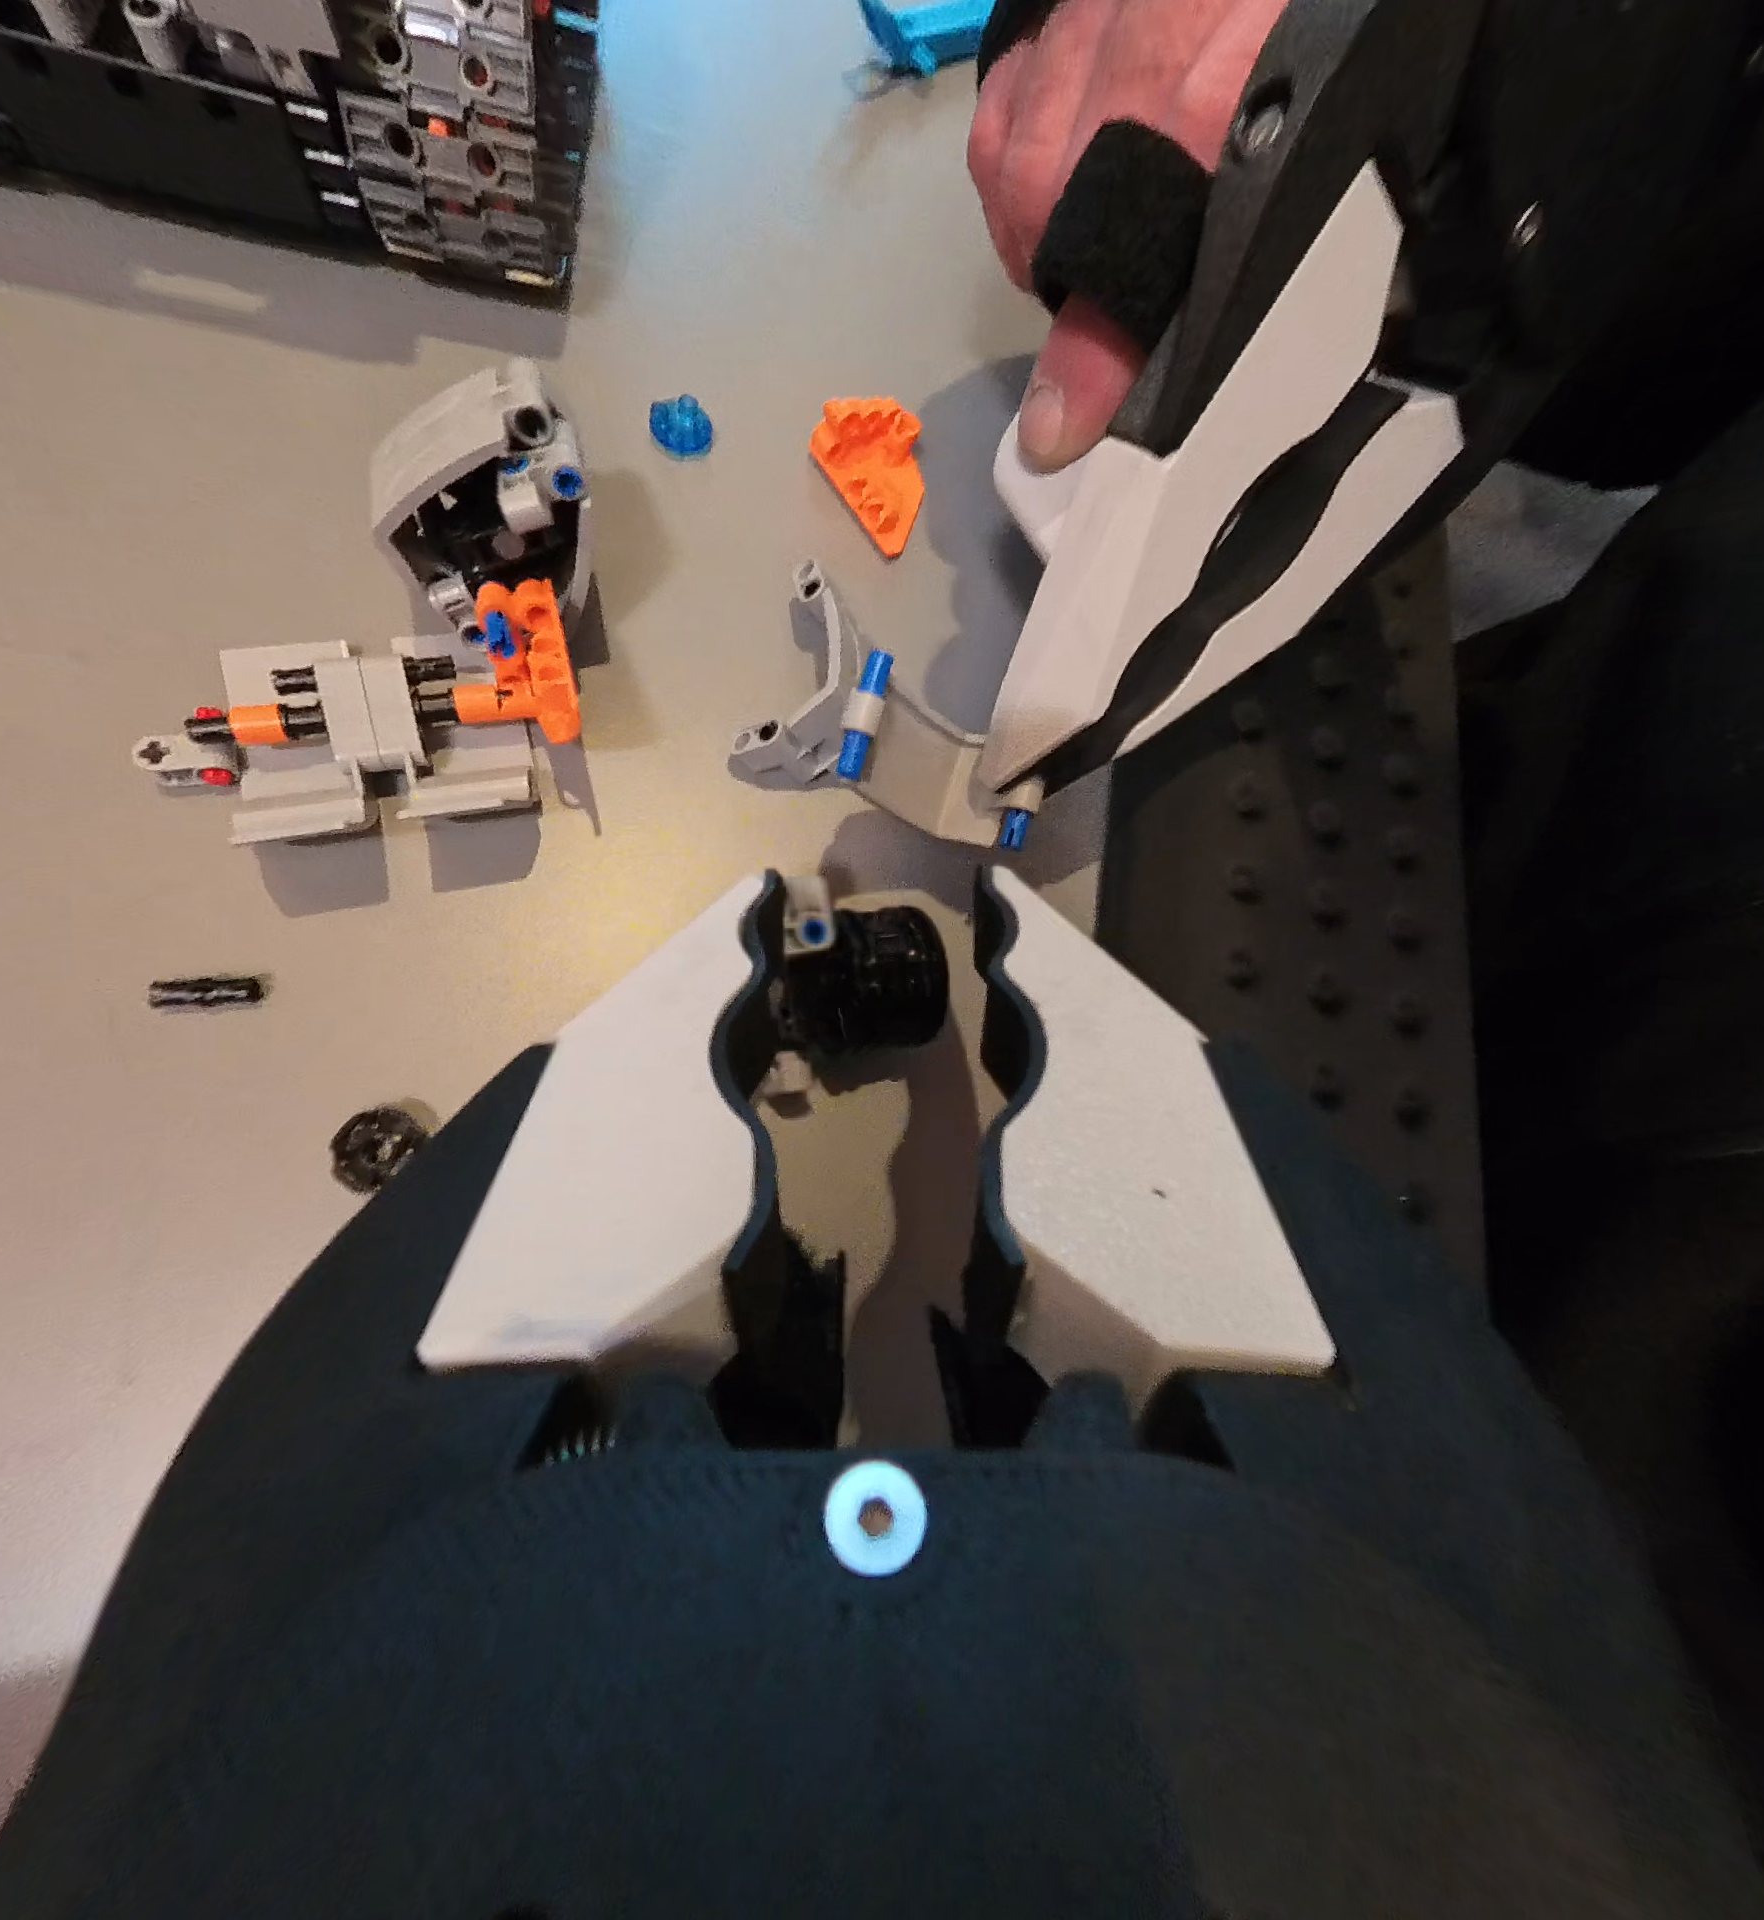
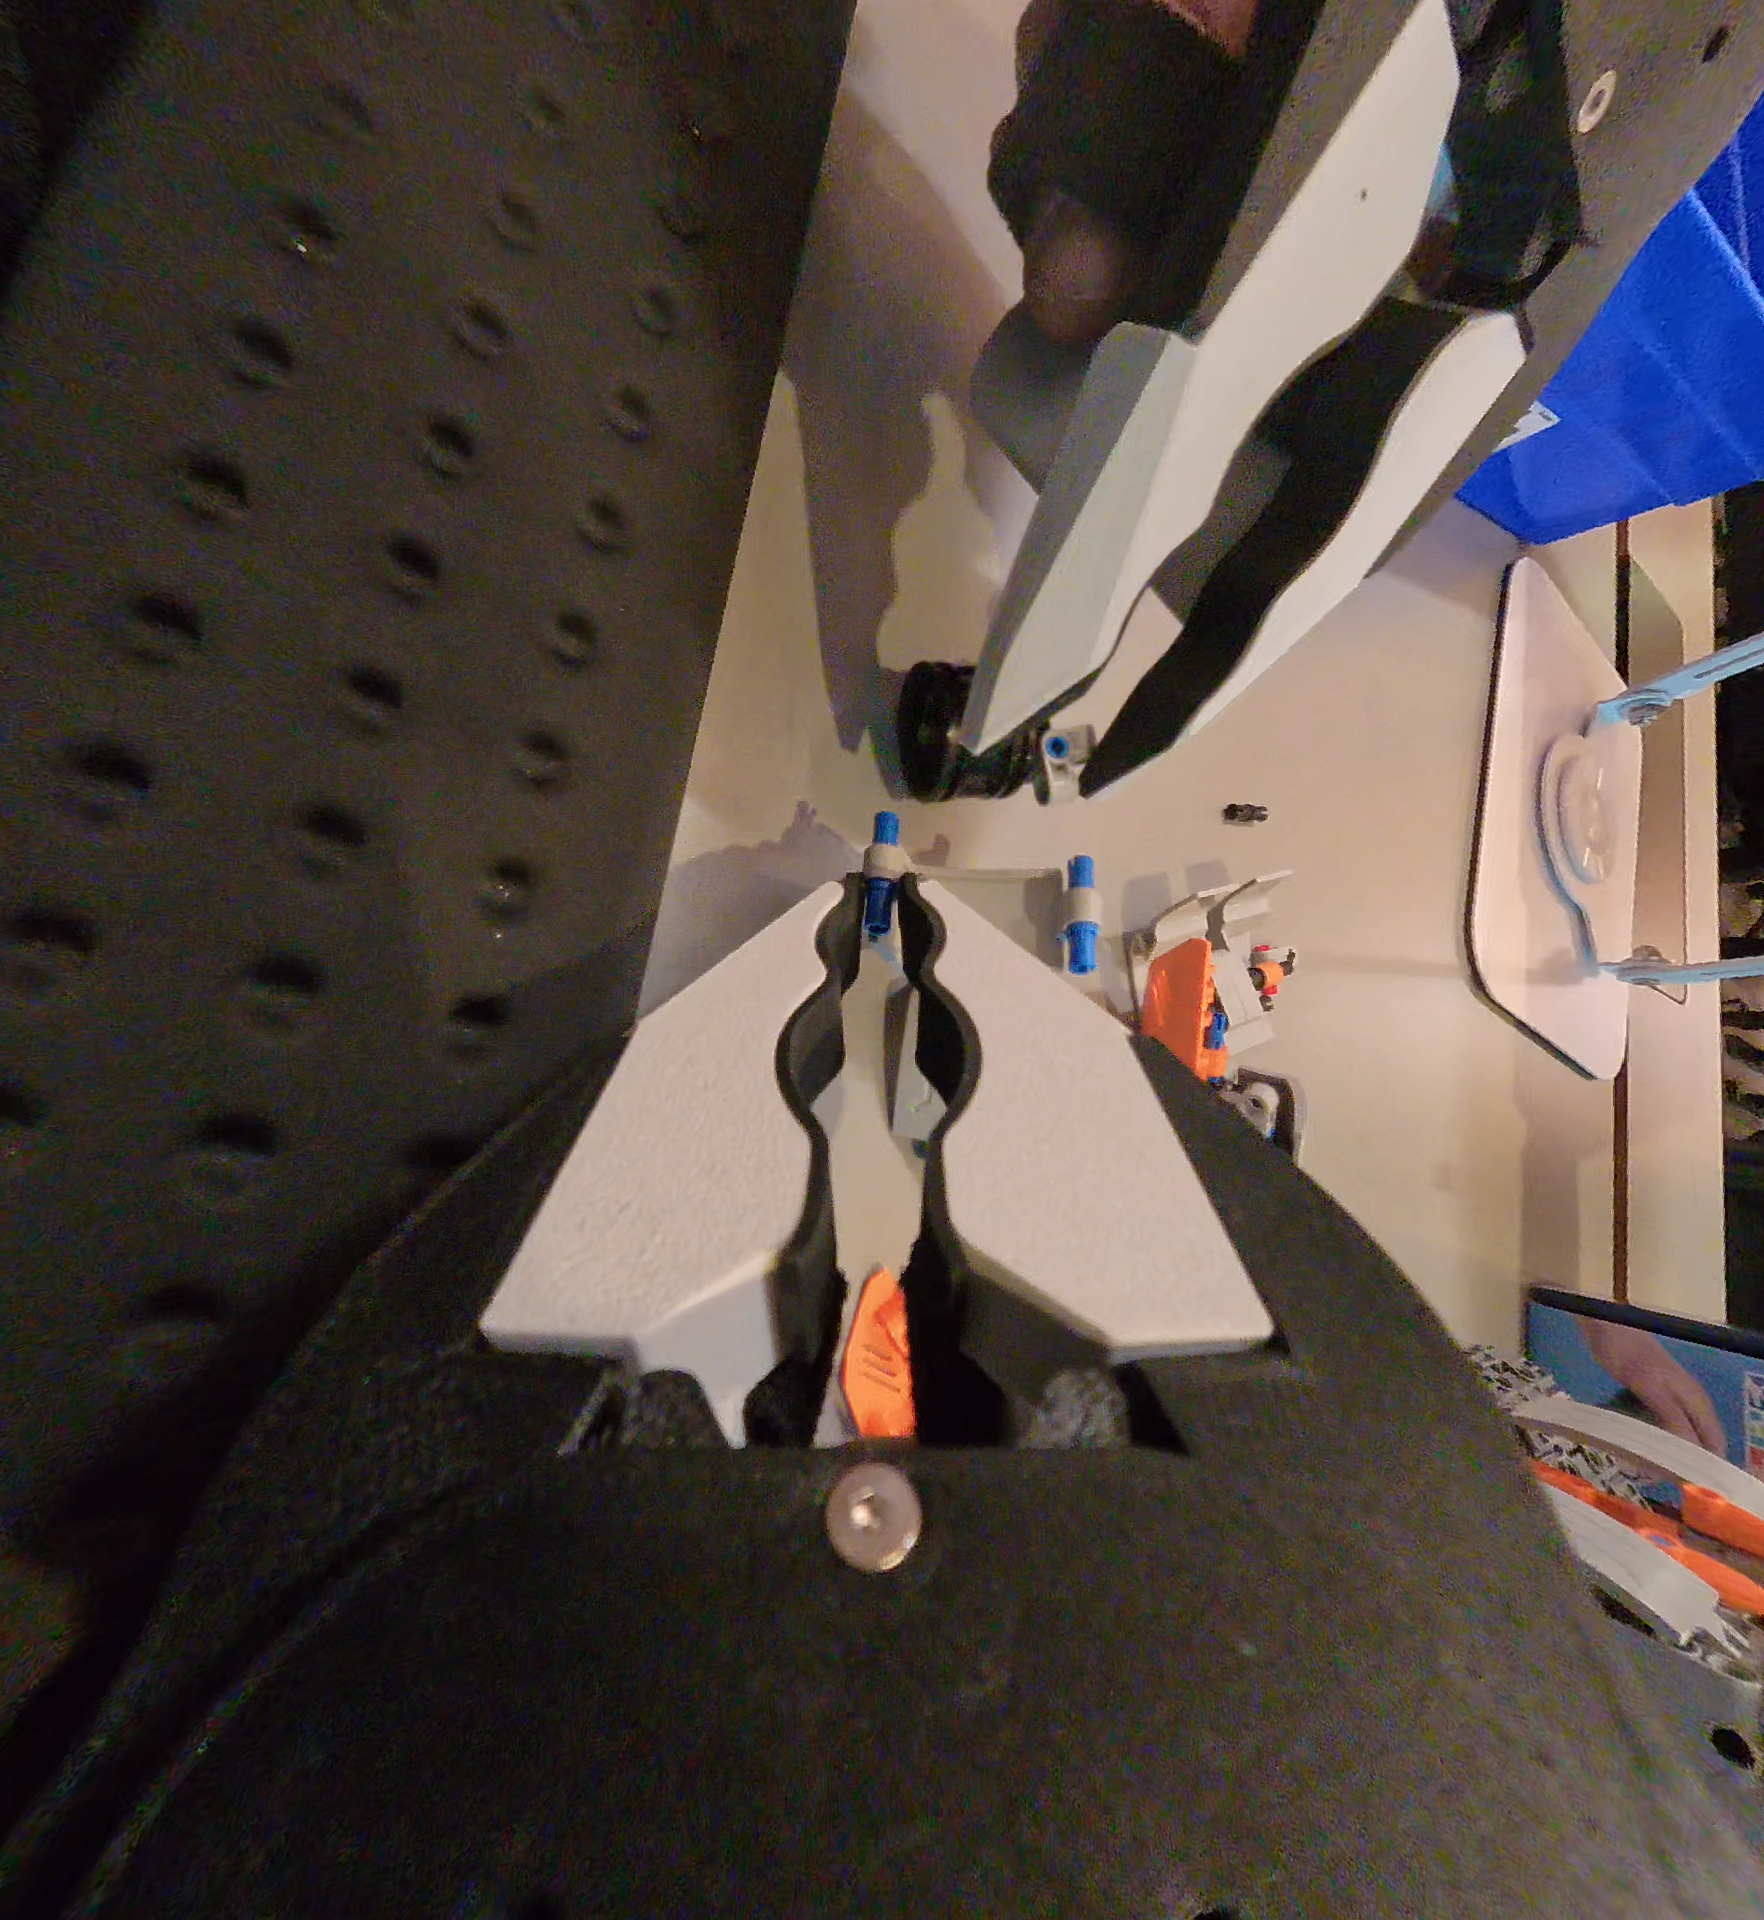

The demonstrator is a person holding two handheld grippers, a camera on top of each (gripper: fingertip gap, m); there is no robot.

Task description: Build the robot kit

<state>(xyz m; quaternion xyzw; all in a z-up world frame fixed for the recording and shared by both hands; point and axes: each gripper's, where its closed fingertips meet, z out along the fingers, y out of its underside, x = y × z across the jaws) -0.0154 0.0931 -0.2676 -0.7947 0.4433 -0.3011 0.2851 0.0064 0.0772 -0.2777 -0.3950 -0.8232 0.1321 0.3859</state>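
Bench (image 1: 78, 499): pale surface, carrying loose toy building parts. Black perforated panel (image 2: 286, 623): along the bench edge beside the right gripper. Dark block assembly (image 1: 265, 125): large, at the far left of the bench. Blue bin (image 2: 1688, 343): at the edge of the right wrist view. Left gripper (image 1: 873, 909): jaws set wide; a black wheel (image 1: 873, 982) with a small grey connector (image 1: 807, 914) lies between the fingers, against the left finger, the right finger standing clear of it; whether it is actually gripped cannot be told. Right gripper (image 2: 880, 894): jaws narrow, closed at the tips on a blue pin with a grey collar (image 2: 882, 868), the pin's long axis running along the fingers. That pin sits at the corner of a grey curved panel (image 1: 857, 727), which lies flat just beyond the left gripper's tips; the right gripper is the nearer of the two to it. Second blue pin (image 1: 865, 712): standing across the panel's middle. Grey and orange axle assembly (image 1: 369, 727): left of the panel, well apart. Grey domed shell (image 1: 473, 468): behind that assembly. Orange wedge piece (image 1: 870, 473): beyond the panel. Clear blue round stud (image 1: 680, 426): beside the wedge. Black pin (image 1: 205, 992) and black gear (image 1: 374, 1143): loose, near left.
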